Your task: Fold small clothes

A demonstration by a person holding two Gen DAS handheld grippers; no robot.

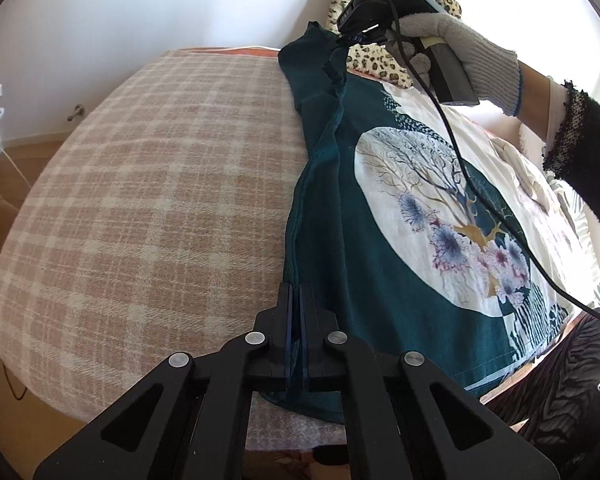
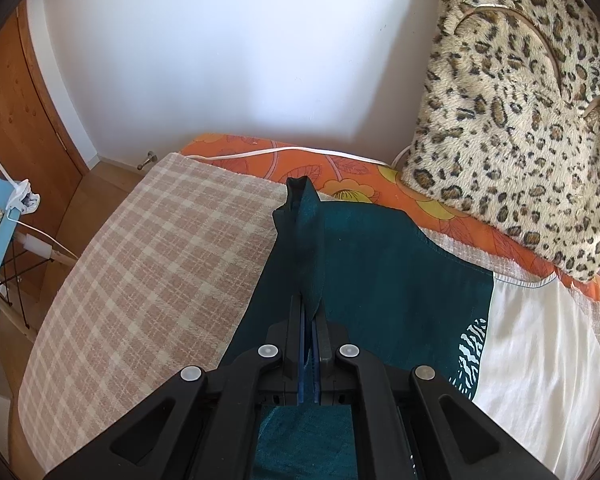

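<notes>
Item: dark teal cloth point(image 1: 384, 288) with a round white panel printed with a tree and purple flowers. It lies spread on the plaid blanket point(image 1: 148, 200) covering the bed, filling the half of the left wrist view from 12 to 5 o'clock; its left edge runs as a raised fold from 6 o'clock toward 12.

Left gripper point(image 1: 299, 292): jaws closed together, pinching the near end of that folded edge at 6 o'clock.

Right gripper point(image 2: 309, 304): jaws closed on a lifted corner of the teal cloth point(image 2: 380, 264), which stands up in a peak toward 12 o'clock in its own view. In the left wrist view the same right gripper point(image 1: 350, 34) sits at 1 o'clock, carried by a hand in a grey knit glove point(image 1: 460, 52) with a dark sleeve behind it, a black cable point(image 1: 460, 168) trailing over the print.

Surroundings: leopard-print cushion point(image 2: 516, 128) at 2 o'clock against the white wall; orange floral sheet point(image 2: 340, 176) beneath it; wooden door point(image 2: 16, 120) at 9 o'clock.
</notes>
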